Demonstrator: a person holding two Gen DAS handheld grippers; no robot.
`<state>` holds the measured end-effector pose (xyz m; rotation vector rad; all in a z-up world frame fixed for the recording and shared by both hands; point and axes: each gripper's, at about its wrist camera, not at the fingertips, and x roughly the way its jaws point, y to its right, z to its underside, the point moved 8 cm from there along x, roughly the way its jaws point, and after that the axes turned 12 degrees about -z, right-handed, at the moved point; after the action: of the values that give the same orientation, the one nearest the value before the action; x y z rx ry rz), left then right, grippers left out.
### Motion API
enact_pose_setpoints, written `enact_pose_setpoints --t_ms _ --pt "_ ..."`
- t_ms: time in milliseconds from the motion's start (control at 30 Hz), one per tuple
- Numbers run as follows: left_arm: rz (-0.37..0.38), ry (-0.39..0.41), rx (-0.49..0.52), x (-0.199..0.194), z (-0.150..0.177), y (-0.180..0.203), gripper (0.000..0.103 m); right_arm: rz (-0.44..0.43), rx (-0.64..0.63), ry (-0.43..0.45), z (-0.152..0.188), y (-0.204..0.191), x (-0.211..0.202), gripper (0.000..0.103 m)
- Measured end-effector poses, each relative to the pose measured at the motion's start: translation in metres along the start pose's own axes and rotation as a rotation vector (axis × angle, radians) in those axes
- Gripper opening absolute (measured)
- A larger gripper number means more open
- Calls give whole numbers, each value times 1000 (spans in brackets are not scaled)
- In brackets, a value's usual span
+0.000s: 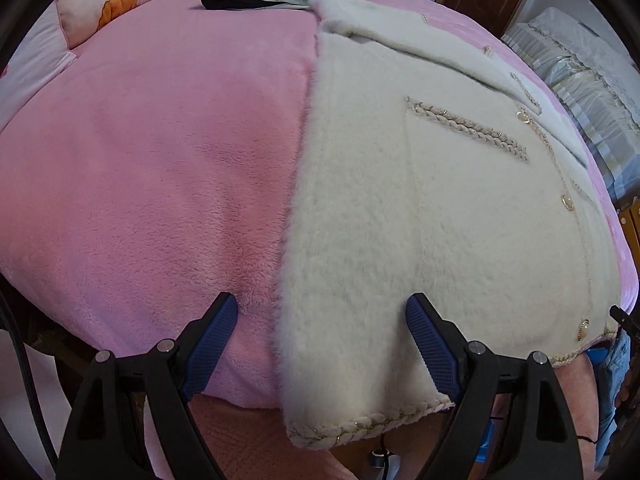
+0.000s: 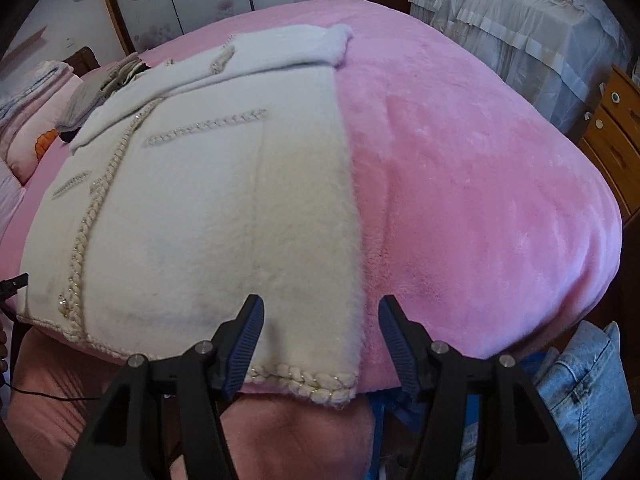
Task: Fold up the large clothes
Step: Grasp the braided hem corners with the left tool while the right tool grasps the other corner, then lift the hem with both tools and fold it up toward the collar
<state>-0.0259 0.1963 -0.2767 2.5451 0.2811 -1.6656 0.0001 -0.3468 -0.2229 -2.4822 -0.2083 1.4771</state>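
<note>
Since the fluffy cream braid-trimmed coat (image 1: 420,220) runs lengthwise away from me, my left gripper (image 1: 322,310) and right gripper (image 2: 320,312), both spread and holding nothing, each straddle a hem corner.

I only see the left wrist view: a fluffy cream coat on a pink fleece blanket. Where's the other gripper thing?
Observer: The right gripper hovers open over the fluffy cream coat's near hem, astride its side edge.
Operator: Holding anything?
Observer: No; one finger is above the coat, the other above the pink fleece blanket.
Operator: What's past that edge?
Observer: Bare blanket, then a wooden drawer cabinet with round knobs.
</note>
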Motion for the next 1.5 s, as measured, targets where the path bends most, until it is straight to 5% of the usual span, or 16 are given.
enact_pose_setpoints --t_ms 133,333,900,1033,1133,1233,1500 --pt "16 -10 -2 3 2 -1 85 -24 14 -10 6 3 12 59" --pt "37 -34 16 -1 3 -1 81 -69 -12 -19 8 -7 11 35" --pt "123 -114 55 3 37 1 80 -116 27 -22 10 -2 15 37" --pt "183 -123 20 0 40 -4 37 -125 29 -14 11 -2 14 33" --pt "182 -124 34 -3 43 -5 22 -112 22 -9 11 -4 12 24" --pt "176 -141 37 -5 43 0 18 -110 16 -2 10 -6 7 10" --pt "200 -197 14 -8 35 7 15 -103 -52 -27 6 -12 -4 8"
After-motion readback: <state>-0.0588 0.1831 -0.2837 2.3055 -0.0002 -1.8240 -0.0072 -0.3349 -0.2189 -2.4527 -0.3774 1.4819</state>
